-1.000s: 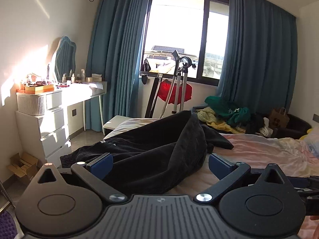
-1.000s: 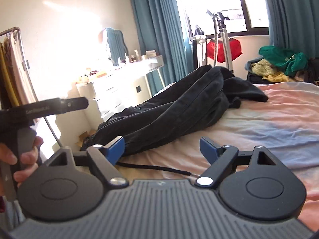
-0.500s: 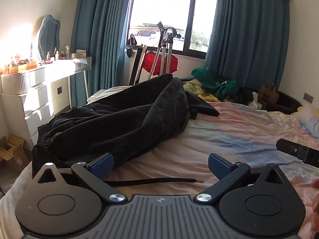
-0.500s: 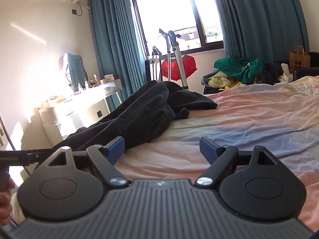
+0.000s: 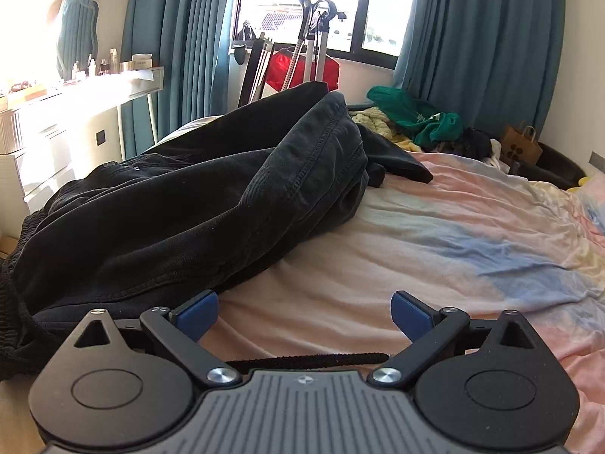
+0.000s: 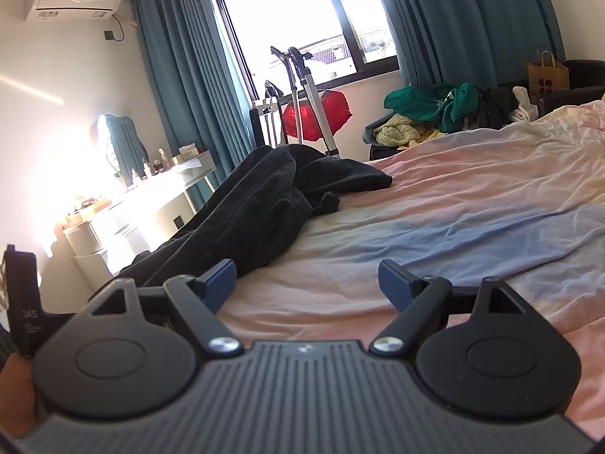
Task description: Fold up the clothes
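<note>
Black denim trousers point(image 5: 211, 196) lie crumpled along the left side of the pink-and-blue bedsheet point(image 5: 435, 249), one leg humped over the other, so nothing is folded yet. I hold my left gripper point(image 5: 304, 312) low over the sheet, jaws spread wide and empty, just beside the waistband, whose black drawstring point(image 5: 310, 360) runs beneath it. My right gripper point(image 6: 307, 280) hovers alongside, equally spread and empty, probably to take the waistband's other corner.

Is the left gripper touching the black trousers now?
Cannot tell. In the left wrist view, the left gripper is open; its left finger overlaps the black trousers' edge.
</note>
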`<state>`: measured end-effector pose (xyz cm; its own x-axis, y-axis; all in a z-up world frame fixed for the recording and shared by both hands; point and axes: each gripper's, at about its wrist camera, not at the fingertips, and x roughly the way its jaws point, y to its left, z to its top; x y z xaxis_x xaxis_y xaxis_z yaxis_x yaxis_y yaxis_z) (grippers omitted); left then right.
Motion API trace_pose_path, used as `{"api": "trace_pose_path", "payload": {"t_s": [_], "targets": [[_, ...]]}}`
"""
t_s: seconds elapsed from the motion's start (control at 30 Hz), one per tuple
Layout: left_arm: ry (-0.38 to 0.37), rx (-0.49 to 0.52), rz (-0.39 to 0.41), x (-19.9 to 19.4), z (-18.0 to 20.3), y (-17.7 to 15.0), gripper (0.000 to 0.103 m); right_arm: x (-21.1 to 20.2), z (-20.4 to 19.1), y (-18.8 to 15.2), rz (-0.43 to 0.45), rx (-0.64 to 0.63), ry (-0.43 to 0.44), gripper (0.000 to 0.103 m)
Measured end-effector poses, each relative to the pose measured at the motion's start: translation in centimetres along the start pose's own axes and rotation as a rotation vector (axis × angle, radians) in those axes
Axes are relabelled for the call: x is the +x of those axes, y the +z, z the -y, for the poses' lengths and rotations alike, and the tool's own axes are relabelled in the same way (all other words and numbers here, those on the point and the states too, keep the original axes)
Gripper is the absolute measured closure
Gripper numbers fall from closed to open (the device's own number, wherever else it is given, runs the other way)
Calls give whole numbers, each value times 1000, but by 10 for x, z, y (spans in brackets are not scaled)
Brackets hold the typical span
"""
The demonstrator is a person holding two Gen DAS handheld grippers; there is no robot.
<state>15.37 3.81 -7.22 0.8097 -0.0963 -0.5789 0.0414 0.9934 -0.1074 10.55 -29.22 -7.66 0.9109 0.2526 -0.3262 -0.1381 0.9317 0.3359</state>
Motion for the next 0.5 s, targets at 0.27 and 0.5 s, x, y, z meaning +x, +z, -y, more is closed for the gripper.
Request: {"api": "trace_pose_path", "payload": {"t_s": [0.27,0.5], "targets": [[17,29,18,89,15,70,4,27,17,-8,-105,55,-83,19],[114,106,58,178,38,140,4,63,38,-23,-206,145,-105,19]]}}
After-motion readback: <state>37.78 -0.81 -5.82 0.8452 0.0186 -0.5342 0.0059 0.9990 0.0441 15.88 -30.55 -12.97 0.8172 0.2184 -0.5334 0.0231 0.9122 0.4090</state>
